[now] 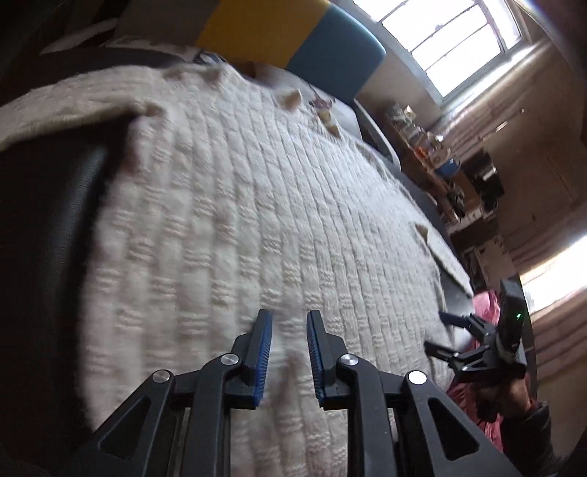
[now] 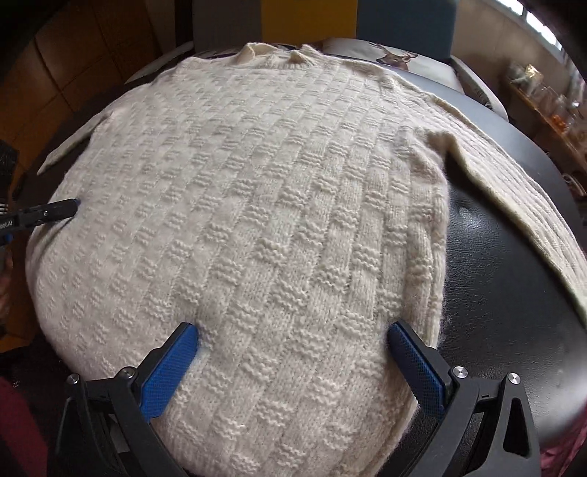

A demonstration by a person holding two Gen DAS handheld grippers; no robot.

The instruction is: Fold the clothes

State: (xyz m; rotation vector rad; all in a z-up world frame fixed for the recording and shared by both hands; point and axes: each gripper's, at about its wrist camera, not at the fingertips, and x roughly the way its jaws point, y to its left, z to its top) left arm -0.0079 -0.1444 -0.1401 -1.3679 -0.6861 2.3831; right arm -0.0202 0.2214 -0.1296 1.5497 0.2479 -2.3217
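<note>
Sweater: a cream knit sweater (image 2: 256, 205) with a basket-weave texture lies spread flat, collar away from the right wrist camera, hem toward it.
Surface: a black leather-like round surface (image 2: 506, 293) carries the sweater; I cannot tell if it is a desk or a seat.
Right edge: the sweater's side edge runs down just beside bare black surface; the right sleeve (image 2: 513, 190) lies angled outward, apart from the body, with a wedge of black between them.
Left edge: the left sleeve (image 2: 69, 146) reaches past the rim of the surface.
Open room: bare black surface shows right of the body and under the sleeve; little bare surface shows on the left side.
Right hand-held gripper (image 2: 293, 330): spread wide over the hem area, blue pads (image 2: 172, 363) on either side of the knit, nothing clamped.
Left hand-held gripper (image 1: 290, 319): fingers a narrow gap apart, low over the knit, nothing between them; in the right wrist view its tip (image 2: 55, 211) sits at the sweater's left side.
Beyond: yellow and blue cushions (image 1: 293, 33), a window (image 1: 451, 44), a cluttered shelf (image 1: 422, 139).
Containers: jars on the shelf, contents too blurred to tell.
Near rim: red fabric (image 1: 484, 301) lies by the edge.
</note>
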